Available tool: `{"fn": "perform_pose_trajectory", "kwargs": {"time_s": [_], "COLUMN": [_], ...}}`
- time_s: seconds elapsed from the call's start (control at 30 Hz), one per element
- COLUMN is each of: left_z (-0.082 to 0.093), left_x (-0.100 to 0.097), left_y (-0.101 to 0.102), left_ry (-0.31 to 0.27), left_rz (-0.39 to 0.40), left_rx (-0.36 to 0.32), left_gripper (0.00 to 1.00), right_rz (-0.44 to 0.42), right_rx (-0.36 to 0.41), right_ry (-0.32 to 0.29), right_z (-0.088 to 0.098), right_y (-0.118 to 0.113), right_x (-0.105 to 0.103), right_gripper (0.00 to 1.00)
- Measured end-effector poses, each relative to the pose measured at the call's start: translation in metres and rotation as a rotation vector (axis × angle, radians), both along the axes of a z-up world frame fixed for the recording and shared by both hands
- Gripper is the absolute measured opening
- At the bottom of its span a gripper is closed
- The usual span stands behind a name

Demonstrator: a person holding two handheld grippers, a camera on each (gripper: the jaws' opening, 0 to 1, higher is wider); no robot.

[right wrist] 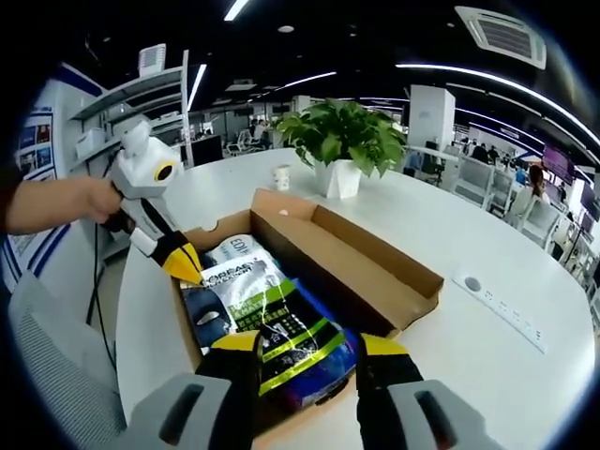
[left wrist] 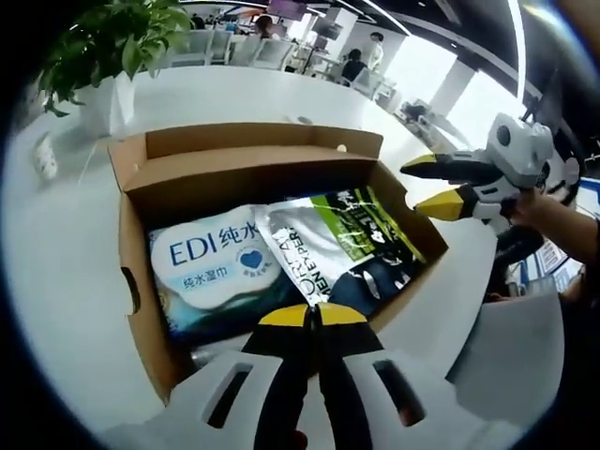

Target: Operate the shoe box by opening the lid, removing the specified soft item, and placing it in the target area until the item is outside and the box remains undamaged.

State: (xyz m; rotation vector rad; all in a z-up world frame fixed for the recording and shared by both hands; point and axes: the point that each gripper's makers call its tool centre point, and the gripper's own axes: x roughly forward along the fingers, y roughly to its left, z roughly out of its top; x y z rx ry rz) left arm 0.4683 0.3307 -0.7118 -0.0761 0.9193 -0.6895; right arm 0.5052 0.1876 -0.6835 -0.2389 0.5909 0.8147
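Open-plan office, white round surface (right wrist: pixel 487 244) carrying the items.

Shoe box (left wrist: pixel 141 281): brown corrugated cardboard, rectangular, lid folded back and standing open along its far long side in the left gripper view. It rests flat on the surface, and in the right gripper view its long axis runs from the camera away toward the potted plant (right wrist: pixel 342 141).

Contents, lying flat side by side and touching:
- Wet-wipes pack (left wrist: pixel 220 262), soft, white and blue, printed "EDI" with Chinese characters and a blue heart; in the left gripper view it takes up the left part of the box.
- Foil pouch (left wrist: pixel 342 244), silver with green and black print, lettering reading "L'OREAL MEN EXPERT"; in the left gripper view it fills the right part, its lettering running lengthwise down the pouch.

Left gripper (left wrist: pixel 314 319): yellow-tipped black jaws closed together, empty, above the near wall of the box.

Right gripper (right wrist: pixel 309 352): jaws apart, empty, over the near end of the box above the pouch.

Surroundings: power strip (right wrist: pixel 502 305) on the surface, well apart from the box; small cup (right wrist: pixel 282 176) beside the plant.
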Motion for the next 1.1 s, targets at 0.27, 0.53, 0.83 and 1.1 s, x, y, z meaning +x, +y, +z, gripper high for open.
{"fn": "perform_pose_trajectory", "kwargs": {"time_s": [0.27,0.53,0.83,1.1], "left_z": [0.002,0.003,-0.002,-0.005], "left_x": [0.003,0.002,0.003,0.005], "left_y": [0.011,0.016,0.022,0.023], "left_ry": [-0.013,-0.015,-0.006,-0.002], "left_rz": [0.018,0.032,0.045,0.043], "left_rx": [0.005,0.008,0.022,0.037], "left_gripper": [0.00,0.00,0.00,0.00], "right_rz": [0.016,0.021,0.026,0.004], "right_rx": [0.000,0.006,0.008,0.004], "right_ry": [0.020,0.043,0.068,0.078], "right_z": [-0.005,-0.011,-0.019,-0.027], "right_y": [0.009,0.017,0.025,0.028], "right_x": [-0.003,-0.004,-0.004,0.005], "right_gripper": [0.36,0.34,0.32,0.31]}}
